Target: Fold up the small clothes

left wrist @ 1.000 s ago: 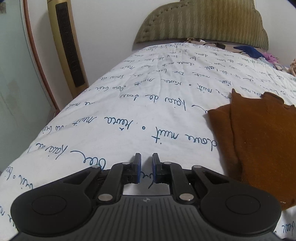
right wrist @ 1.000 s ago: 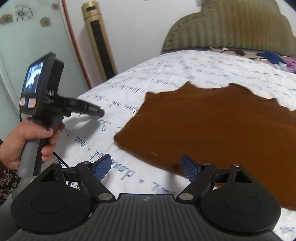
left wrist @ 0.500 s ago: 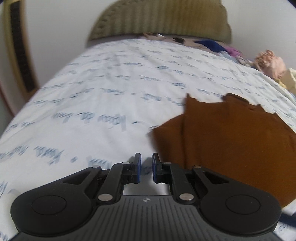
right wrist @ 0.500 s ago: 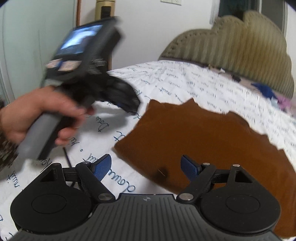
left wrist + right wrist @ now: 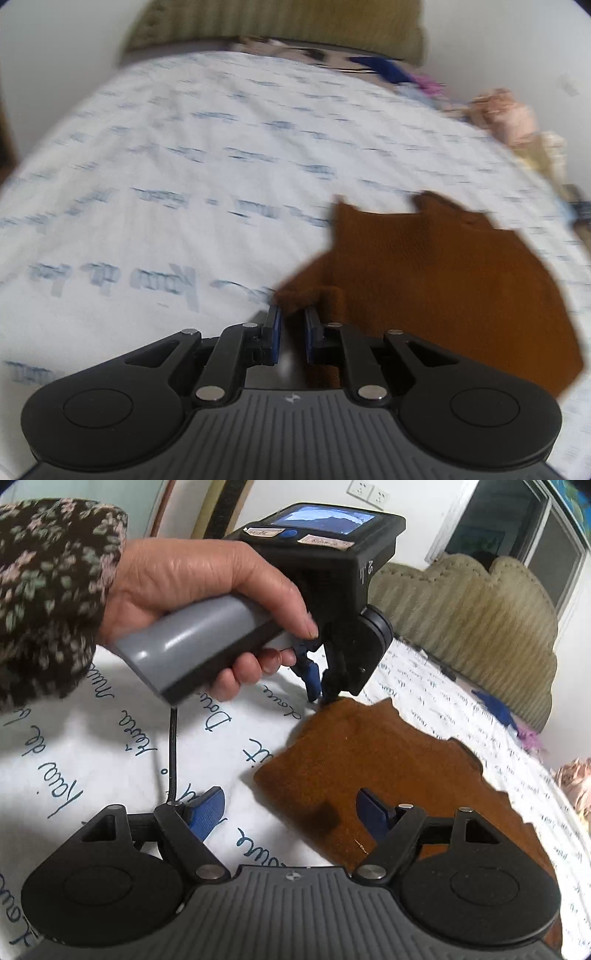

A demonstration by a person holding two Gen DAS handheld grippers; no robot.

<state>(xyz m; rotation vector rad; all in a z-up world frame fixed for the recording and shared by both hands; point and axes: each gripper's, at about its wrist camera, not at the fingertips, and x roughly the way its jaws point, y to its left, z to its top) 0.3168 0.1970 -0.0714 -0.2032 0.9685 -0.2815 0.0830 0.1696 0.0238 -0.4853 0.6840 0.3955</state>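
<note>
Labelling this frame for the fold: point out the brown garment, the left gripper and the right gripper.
brown garment (image 5: 388, 760), right wrist view, on its flat middle.
left gripper (image 5: 293, 325), left wrist view, midway between its fingertips at the garment's corner.
right gripper (image 5: 288, 810), right wrist view, midway between its fingertips.

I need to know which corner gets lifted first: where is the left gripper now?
The left gripper sits at the left corner of the brown fabric garment on the white script-printed bedsheet, its narrow jaws around that corner.

garment (image 5: 388, 771): brown cloth, matt, fuzzy nap
bedsheet (image 5: 184, 155): white printed cloth, smooth
left gripper (image 5: 292, 325): matt black plastic
headboard (image 5: 469, 620): ribbed olive fabric
</note>
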